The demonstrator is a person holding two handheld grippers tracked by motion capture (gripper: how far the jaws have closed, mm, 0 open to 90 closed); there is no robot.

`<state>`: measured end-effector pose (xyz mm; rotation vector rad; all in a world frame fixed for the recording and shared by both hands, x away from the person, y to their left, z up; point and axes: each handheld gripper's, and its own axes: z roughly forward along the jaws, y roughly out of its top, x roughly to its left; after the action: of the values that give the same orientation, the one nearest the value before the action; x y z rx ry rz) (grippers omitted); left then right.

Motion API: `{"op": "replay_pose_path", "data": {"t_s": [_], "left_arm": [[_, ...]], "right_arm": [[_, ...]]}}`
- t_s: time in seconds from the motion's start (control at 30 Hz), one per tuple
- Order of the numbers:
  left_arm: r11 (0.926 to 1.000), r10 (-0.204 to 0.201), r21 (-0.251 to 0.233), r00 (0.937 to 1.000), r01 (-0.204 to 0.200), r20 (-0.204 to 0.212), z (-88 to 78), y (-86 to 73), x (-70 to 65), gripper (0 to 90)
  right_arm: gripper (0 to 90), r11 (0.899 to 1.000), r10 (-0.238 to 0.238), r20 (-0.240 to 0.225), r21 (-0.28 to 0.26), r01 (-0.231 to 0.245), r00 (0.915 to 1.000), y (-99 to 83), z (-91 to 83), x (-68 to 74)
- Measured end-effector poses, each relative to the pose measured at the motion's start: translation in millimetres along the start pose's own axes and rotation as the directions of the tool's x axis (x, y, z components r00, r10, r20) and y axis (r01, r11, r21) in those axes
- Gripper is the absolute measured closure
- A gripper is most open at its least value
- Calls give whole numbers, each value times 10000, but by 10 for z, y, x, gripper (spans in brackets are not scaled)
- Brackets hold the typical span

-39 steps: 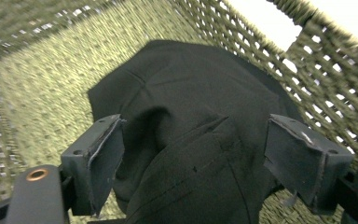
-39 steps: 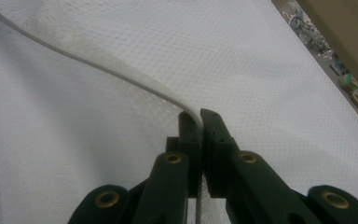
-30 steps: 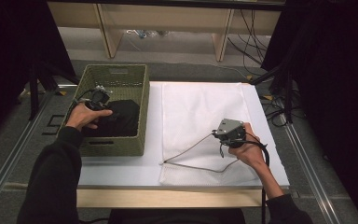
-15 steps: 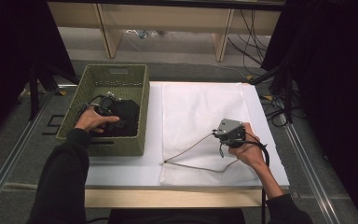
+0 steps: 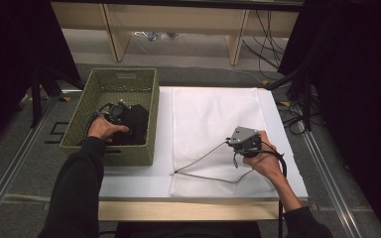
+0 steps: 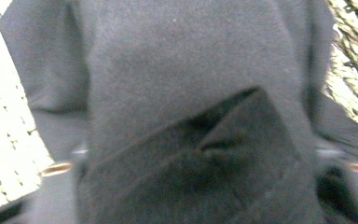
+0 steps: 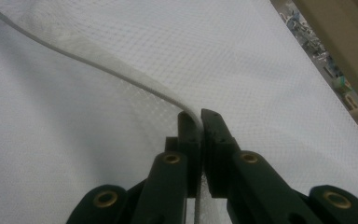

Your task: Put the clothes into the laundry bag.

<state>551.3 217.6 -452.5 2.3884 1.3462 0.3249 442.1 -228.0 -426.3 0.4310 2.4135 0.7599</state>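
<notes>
Step, as I judge it: loading a dark garment (image 5: 135, 124) into the white mesh bag (image 5: 213, 114). Right claw (image 7: 200, 114) pinches the bag's rim, mid-frame. Left claw (image 5: 115, 113) sits on the garment in the wicker basket (image 5: 121, 79), upper left; can't tell its state. Next: grip, lift, carry across.

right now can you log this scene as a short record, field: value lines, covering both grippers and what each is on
surface: white table
left gripper: down inside the green woven basket, on the dark garment; jaw state cannot be told
dark garment: bunched in the basket, close up in the left gripper view
right gripper: shut on the raised edge of the white mesh bag
white mesh bag: lies flat on the table, mouth edge lifted
</notes>
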Motion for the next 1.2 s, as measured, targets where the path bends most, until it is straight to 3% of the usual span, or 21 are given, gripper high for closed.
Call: {"op": "replay_pose_path", "data": {"t_s": [0.07,0.1,0.13,0.2,0.23,0.3,0.33,0.37,0.47,0.53,0.63,0.67,0.77,0.87,0.9,0.93,0.97,1.0,1.13,1.17,1.2], "left_arm": [[10000,-66,-51,10000,66,63,-27,2,8,440],[9996,-266,-133,9996,268,96,-41,-9,-1,440],[9997,-184,-167,9996,188,192,-59,-15,33,471],[9983,-409,-403,9991,415,136,-89,-27,64,529],[9981,-395,-465,9992,398,69,-110,-33,79,554],[9965,-557,-631,9984,555,-3,-113,-35,75,576],[9983,-245,-532,9997,239,-98,-120,-24,94,575],[9977,-344,-593,9994,338,-103,-118,-19,77,575],[9977,-407,-547,9992,406,-13,-107,-27,74,522],[9987,-341,-381,9994,343,74,-92,-45,104,365],[9981,-513,-343,9987,515,68,-28,-95,141,194],[9968,-742,-285,9972,742,0,7,-122,165,147],[9957,-797,-484,9968,794,-45,31,-149,178,106],[9895,-1346,-510,9908,1352,144,90,-172,226,78],[9889,-1392,-499,9901,1400,189,93,-170,229,120],[9892,-1360,-516,9904,1372,263,85,-169,227,120],[9898,-1316,-513,9908,1332,326,66,-170,229,250],[9889,-1379,-513,9898,1396,355,47,-171,224,308],[9911,-1209,-497,9916,1232,461,0,-162,228,414],[9912,-1214,-468,9912,1239,525,-13,-153,241,444],[9864,-1543,-470,9860,1574,633,-26,-154,220,509]], "right_arm": [[874,9995,-282,88,-133,283,9996,3,6,-27],[874,9995,-282,88,-133,283,9996,3,6,-27],[874,10000,17,0,-17,-17,10000,-2,3,-8],[874,10000,13,64,-18,-13,10000,-5,-2,-9],[874,9997,234,72,28,-234,9997,-8,-9,4],[874,10000,4,67,-53,-4,10000,-9,-1,-19],[874,10000,-17,49,-25,17,10000,-14,1,-19],[874,10000,-17,49,-25,17,10000,-14,1,-19],[874,10000,-34,39,-29,35,10000,-15,7,-21],[873,9998,192,70,48,-192,9998,-15,3,-1],[872,9999,-126,61,-70,126,9999,-5,2,-15],[872,9998,179,94,28,-180,9998,-8,-7,2],[871,10000,89,84,-15,-89,9999,-16,-6,4],[870,9998,203,33,10,-203,9998,-28,7,7],[870,9986,523,53,106,-524,9986,-36,-3,25],[870,9986,523,53,106,-524,9986,-36,-3,25],[870,9998,180,14,-14,-180,9998,-40,-1,2],[870,9998,202,4,-32,-202,9998,-38,-1,3],[869,9990,446,43,70,-446,9990,-35,-9,23],[870,9999,166,32,-10,-166,9999,-34,-2,9],[871,9996,269,-4,6,-269,9996,-40,7,11]]}}
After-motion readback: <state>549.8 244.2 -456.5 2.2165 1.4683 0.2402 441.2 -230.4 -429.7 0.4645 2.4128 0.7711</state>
